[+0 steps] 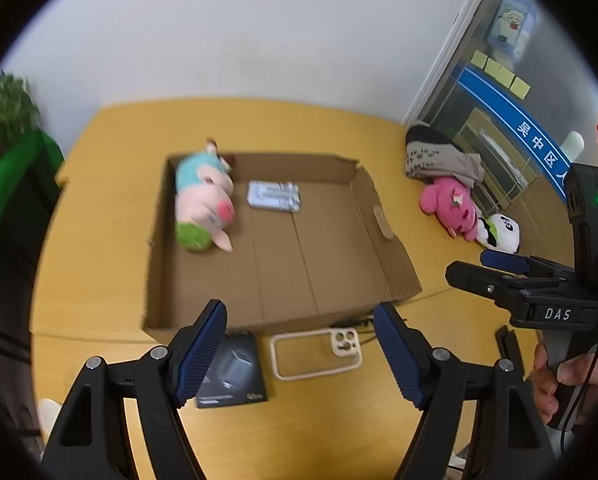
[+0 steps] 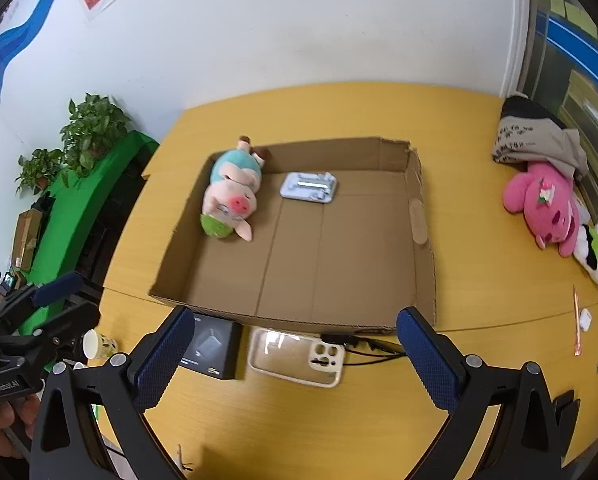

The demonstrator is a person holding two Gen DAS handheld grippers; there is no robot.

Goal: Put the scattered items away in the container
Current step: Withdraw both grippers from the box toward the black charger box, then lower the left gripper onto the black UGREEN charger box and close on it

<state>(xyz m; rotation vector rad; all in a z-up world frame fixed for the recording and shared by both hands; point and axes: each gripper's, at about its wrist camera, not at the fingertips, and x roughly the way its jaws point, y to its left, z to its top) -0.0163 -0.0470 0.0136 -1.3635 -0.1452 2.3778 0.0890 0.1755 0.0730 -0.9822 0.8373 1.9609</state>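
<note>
The cardboard box (image 2: 339,248) at frame centre holds only a pig plush (image 2: 231,196) and a white pack (image 2: 309,186). The phone case (image 2: 295,356), dark box (image 2: 213,350) and pink plush (image 2: 543,204) at right wait on the desk (image 2: 339,420). Left claw (image 1: 299,356) and right claw (image 2: 295,364) gape empty.

potted plants (image 2: 87,132) above a green cloth (image 2: 79,216), yellow sticky notes (image 1: 501,73) on a glass door (image 1: 511,92).

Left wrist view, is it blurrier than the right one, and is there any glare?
Left wrist view: yes, the pig and box edges smear. Right wrist view: sharper, with glare on the phone case. Both bend the table edges, fisheye style.
</note>
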